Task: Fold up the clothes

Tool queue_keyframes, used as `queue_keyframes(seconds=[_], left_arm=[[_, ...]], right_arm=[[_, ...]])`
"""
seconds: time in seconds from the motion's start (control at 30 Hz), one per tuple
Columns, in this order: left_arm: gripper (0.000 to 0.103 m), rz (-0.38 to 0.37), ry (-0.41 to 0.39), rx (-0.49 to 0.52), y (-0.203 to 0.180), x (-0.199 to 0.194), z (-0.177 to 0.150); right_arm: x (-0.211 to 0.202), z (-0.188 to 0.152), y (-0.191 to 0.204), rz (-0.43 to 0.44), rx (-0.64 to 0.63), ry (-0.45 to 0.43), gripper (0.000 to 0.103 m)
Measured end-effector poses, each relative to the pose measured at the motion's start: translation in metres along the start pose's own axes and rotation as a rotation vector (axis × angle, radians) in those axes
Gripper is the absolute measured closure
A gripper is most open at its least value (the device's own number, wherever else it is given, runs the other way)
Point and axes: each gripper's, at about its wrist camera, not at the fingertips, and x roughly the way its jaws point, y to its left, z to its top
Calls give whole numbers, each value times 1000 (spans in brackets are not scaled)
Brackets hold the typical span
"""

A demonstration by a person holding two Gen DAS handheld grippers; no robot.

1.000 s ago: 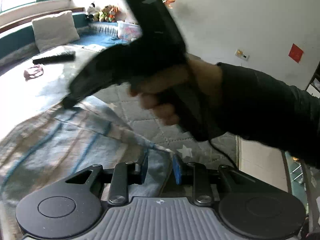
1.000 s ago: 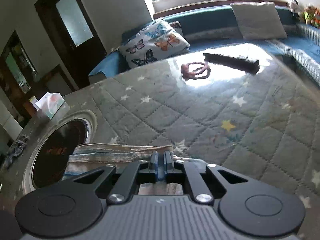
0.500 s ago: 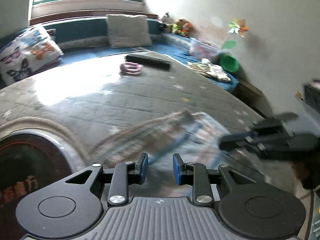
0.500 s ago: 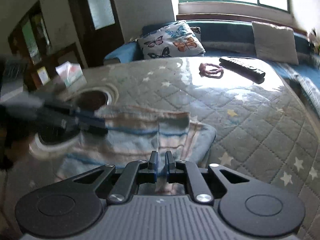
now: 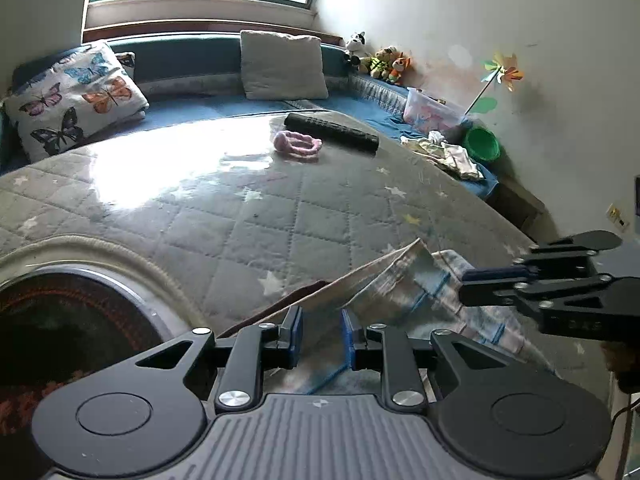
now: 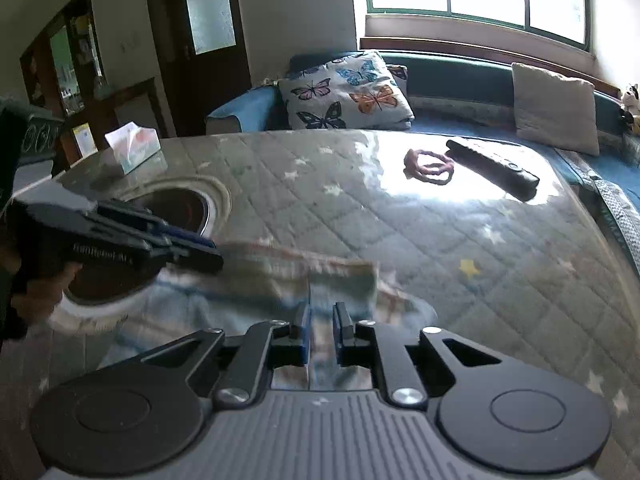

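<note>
Striped garment point(image 5: 404, 284) lies lower centre; left gripper point(image 5: 321, 330) and right gripper point(image 6: 321, 330) are released, so pinch the hem squarely before lifting.

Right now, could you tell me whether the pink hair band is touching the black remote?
Apart: the right wrist view shows quilt between the pink hair band and the black remote.

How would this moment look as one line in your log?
fold clothes | left gripper: open over striped cloth | right gripper: open | cloth on quilted table
</note>
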Motion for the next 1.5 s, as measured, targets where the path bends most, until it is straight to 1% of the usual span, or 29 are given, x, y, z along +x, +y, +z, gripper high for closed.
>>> queue_keyframes(seconds=[0.1,0.27,0.33,0.4,0.53,0.67,0.7,0.73,0.83,0.93,1.07,1.13,1.2,1.27,1.33,1.4,1.5], left_arm=[[80,-22,-1,8,-4,8,4],[79,-1,21,8,-4,31,9],[79,-1,21,5,-4,33,11],[79,-5,11,8,-4,27,12],[79,4,1,15,-2,10,10],[79,25,14,33,-4,-6,2],[79,28,16,36,-5,-9,-1],[79,30,19,38,-7,-11,-4],[79,43,30,43,-13,-18,-13],[79,46,37,44,-18,-24,-22],[79,51,43,50,-24,-29,-34],[79,56,45,44,-24,-30,-39],[79,62,47,33,-23,-30,-42],[79,66,45,24,-23,-31,-44],[79,68,39,19,-23,-35,-45],[79,67,29,15,-24,-40,-45],[79,68,23,-3,-21,-45,-47]], right_arm=[[16,8,-1,0,8,3,88],[44,8,-9,-32,22,32,88],[43,8,-11,-31,29,28,88],[41,9,-12,-30,33,24,88],[21,7,-5,-17,21,7,88],[1,0,12,21,-17,9,85],[-3,-3,19,38,-32,11,81],[-8,-8,27,58,-48,14,80],[-18,-22,54,127,-95,33,80],[-26,-38,81,179,-152,43,79],[-36,-60,114,196,-256,36,79],[-35,-73,126,205,-284,50,79],[-34,-82,133,200,-301,54,79],[-36,-86,138,180,-326,34,79],[-43,-81,133,190,-301,27,79],[-51,-76,124,180,-265,7,78],[-58,-66,100,99,-198,-33,77]])
